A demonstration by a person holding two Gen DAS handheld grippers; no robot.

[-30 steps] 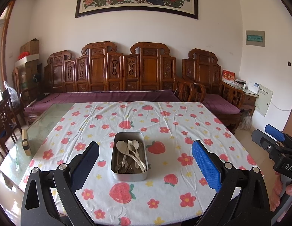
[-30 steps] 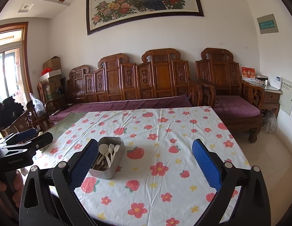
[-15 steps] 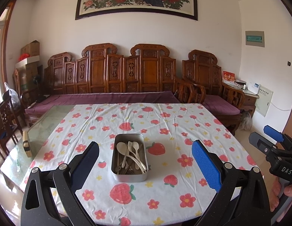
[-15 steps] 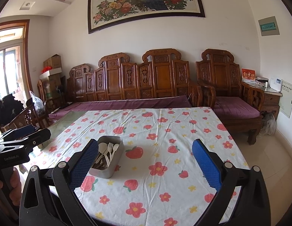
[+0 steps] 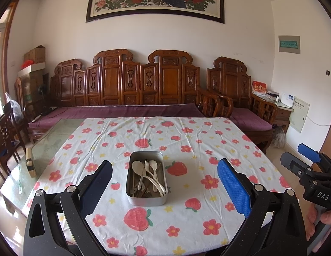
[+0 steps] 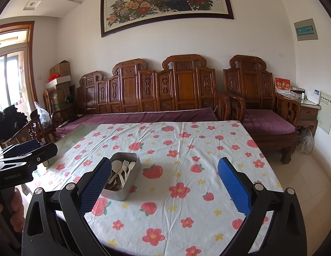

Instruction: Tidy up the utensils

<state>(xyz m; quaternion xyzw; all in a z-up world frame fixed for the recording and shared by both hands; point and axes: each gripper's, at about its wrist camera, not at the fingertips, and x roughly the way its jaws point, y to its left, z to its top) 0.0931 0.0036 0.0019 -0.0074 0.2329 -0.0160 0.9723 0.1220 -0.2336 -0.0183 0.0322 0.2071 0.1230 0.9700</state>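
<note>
A metal tin (image 5: 146,179) is sitting on the flowered tablecloth (image 5: 186,140), holding a pale spoon (image 5: 137,167), a fork (image 5: 147,164), a second smaller spoon (image 5: 153,166) and some darker pieces lying beneath them that are too jumbled to tell apart. Everything else is being placed from this tin.

The left gripper (image 5: 164,176) is hovering above the near edge of the table with its jaws spread wide, framing the tin between its fingers and gripping nothing. Compared with a second ago, the tin is sitting slightly higher in the left wrist view.

The right gripper (image 6: 164,176) is also standing wide apart and empty, held to the right of the tin; its left finger (image 6: 97,183) is overlapping the tin's near corner in the right wrist view. Against the earlier frames this gripper is drifting slightly left, so the tin is appearing closer to that finger. In the left view, a hand (image 5: 321,219) is gripping the right tool's handle, right of the tin.
</note>
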